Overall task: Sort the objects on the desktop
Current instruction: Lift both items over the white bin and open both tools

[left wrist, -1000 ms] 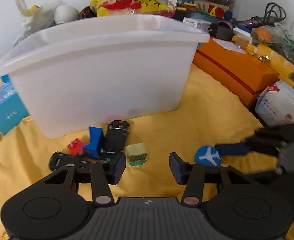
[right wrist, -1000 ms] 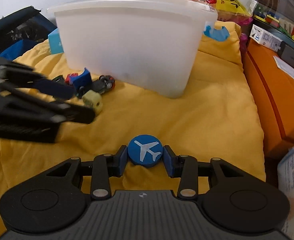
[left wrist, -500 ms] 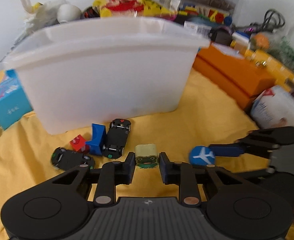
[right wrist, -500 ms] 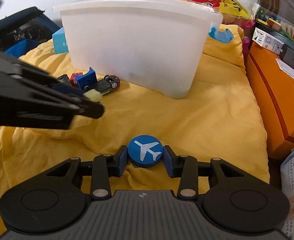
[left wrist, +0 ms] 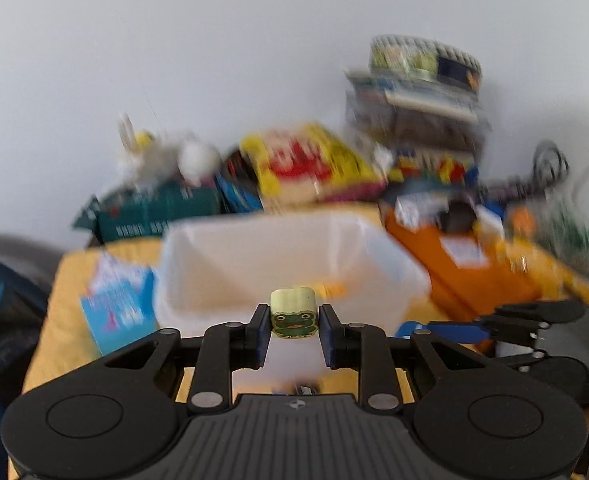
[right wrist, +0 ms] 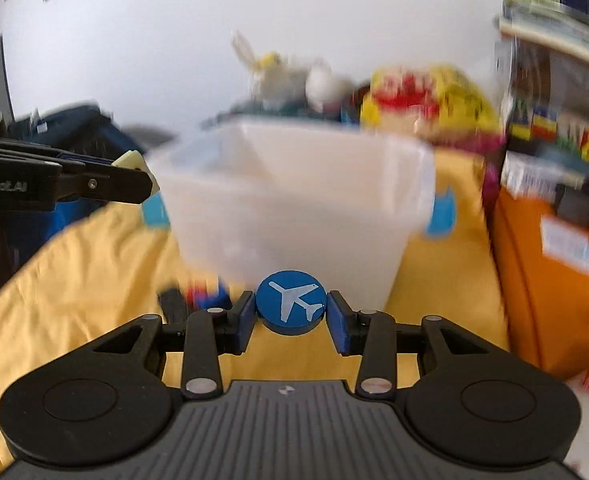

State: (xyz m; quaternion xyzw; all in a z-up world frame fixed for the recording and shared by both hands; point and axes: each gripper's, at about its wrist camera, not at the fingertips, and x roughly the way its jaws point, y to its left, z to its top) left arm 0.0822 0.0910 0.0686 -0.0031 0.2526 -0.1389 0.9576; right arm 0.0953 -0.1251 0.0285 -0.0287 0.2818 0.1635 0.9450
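Observation:
My left gripper (left wrist: 293, 326) is shut on a pale green frog block (left wrist: 293, 312) and holds it up at the near rim of the white plastic bin (left wrist: 374, 240). My right gripper (right wrist: 290, 312) is shut on a blue disc with a white airplane (right wrist: 290, 307), held in front of the bin's near wall (right wrist: 294, 208). The left gripper with the block also shows at the left of the right wrist view (right wrist: 134, 168). The right gripper shows at the right of the left wrist view (left wrist: 454, 330). Toy cars and blocks (right wrist: 202, 300) lie blurred on the yellow cloth (right wrist: 74, 272) below.
An orange box (right wrist: 554, 280) stands to the right of the bin. A light blue box (left wrist: 118, 304) lies to its left. Behind the bin are a yellow and red bag (left wrist: 310, 168), a white plush toy (left wrist: 162, 160) and stacked boxes (left wrist: 414, 120). Both views are blurred.
My left gripper closed on the frog block and lifted it from the cloth to the bin's rim. My right gripper rose with the blue disc toward the bin.

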